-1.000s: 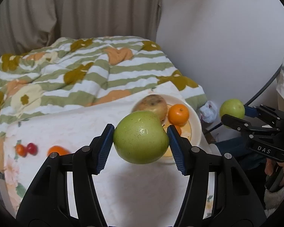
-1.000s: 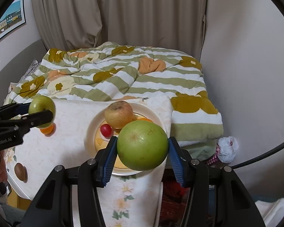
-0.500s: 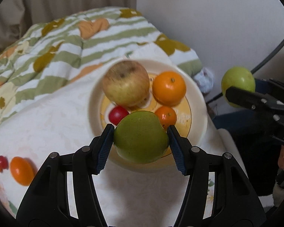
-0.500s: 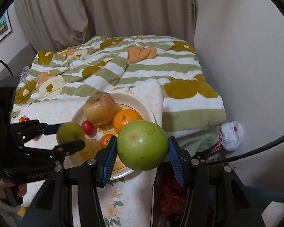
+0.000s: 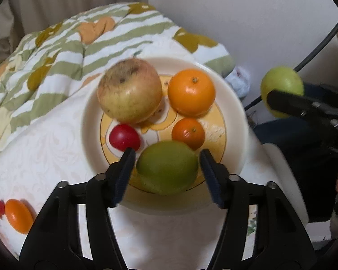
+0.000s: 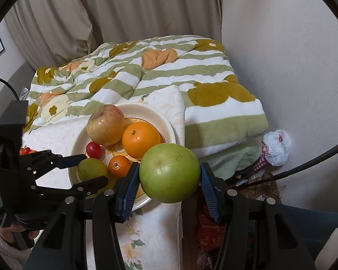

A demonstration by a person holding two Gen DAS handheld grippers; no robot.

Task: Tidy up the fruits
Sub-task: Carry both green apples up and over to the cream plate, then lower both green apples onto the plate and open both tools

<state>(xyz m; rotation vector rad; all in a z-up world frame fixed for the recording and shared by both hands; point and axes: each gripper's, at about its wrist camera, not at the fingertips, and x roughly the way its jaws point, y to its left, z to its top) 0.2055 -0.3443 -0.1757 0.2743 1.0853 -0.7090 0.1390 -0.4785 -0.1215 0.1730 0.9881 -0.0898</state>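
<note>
Not much room to work with here. The round cream plate with the yellow centre sits close to the far right corner of the table under the white floral tablecloth, and its near rim comes close to the cloth's edge in our right wrist view. Four fruits already crowd the dish: a big blotchy yellow-red apple, a large orange, a small orange mandarin and a small red round fruit.

Our left gripper has just been opening, and its blue pads stand clear of the dull green round fruit, which rests on the plate's near side between them, just below the mandarin.

Our right gripper is clamped on a bright green apple, held up over the plate's right edge, past the table side.

Off to the left, a loose orange fruit lies on the cloth. Behind the table is a green-striped flowery quilt, beige curtains and a plain white wall.
</note>
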